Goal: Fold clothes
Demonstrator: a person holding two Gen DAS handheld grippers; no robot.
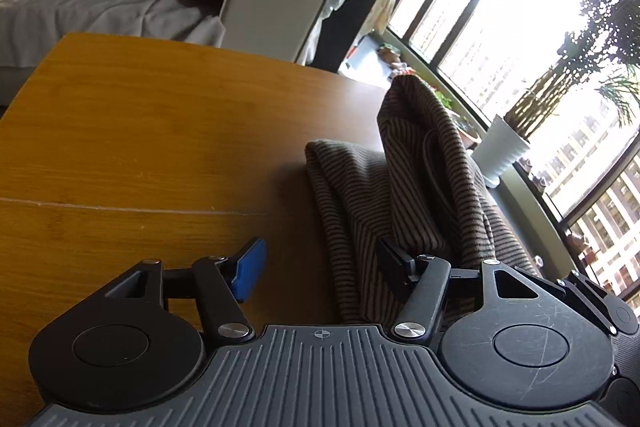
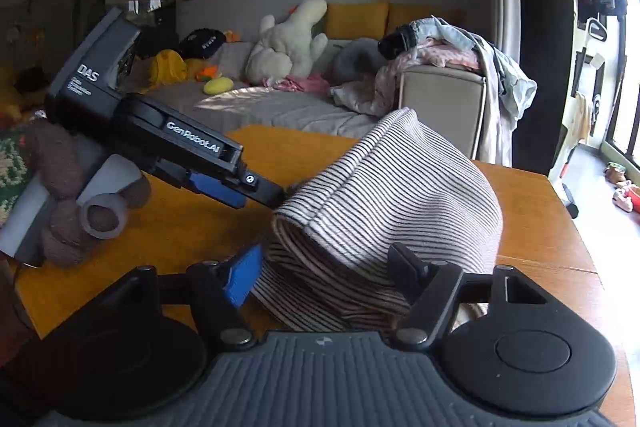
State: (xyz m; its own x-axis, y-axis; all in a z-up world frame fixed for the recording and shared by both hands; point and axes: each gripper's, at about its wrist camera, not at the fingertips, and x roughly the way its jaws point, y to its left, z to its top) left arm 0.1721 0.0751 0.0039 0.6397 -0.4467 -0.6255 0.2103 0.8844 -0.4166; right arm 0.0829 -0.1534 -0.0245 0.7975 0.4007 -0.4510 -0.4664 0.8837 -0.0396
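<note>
Your wooden table (image 1: 140, 131) fills most of both views. On it sits the striped garment (image 2: 384, 195), bunched up in a hump, right in front of both grippers. Your right gripper (image 2: 328, 277) is spread wide, with the cloth's folded edge lying between its fingers but not pinched. Your left gripper (image 1: 320, 263) is wide open too, gripping nothing, with the garment pressing against its right-hand finger. A brown stuffed toy (image 2: 68, 203) lies near the far-left table edge.
</note>
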